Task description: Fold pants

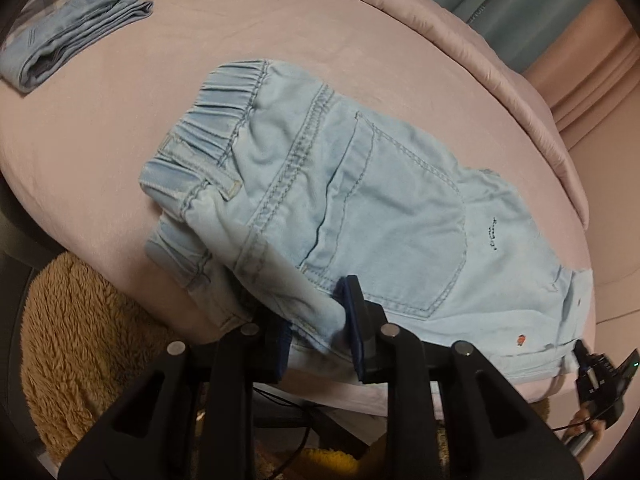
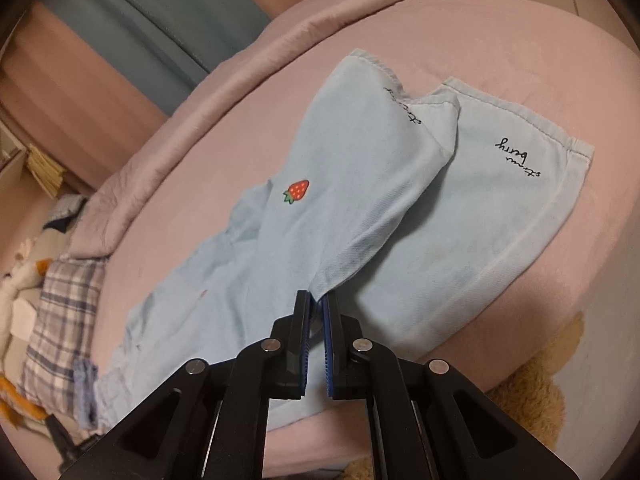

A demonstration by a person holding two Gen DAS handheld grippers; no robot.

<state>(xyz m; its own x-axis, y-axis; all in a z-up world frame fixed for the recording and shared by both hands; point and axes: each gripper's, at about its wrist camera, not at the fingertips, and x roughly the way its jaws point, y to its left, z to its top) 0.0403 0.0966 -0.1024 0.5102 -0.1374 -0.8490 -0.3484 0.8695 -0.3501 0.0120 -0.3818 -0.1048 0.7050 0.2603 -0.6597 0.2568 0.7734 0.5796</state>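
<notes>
In the left wrist view, the left tongs (image 1: 320,332) stand partly open around a bunched edge of the pants (image 1: 360,208), which lie on the pink bed (image 1: 100,120); whether the pads press on it cannot be told. In the right wrist view, the right tongs (image 2: 317,344) pinch the leg fabric, nearly closed. A good fold probably calls for both grips to be firm and lifted evenly.

"How many garments do you count on the pink bed?"

"Two: one pair of pale blue denim pants (image 1: 360,208) spread out, one darker blue folded garment (image 1: 76,28). Also two black two-finger grippers and one plaid pillow (image 2: 60,320)."
</notes>
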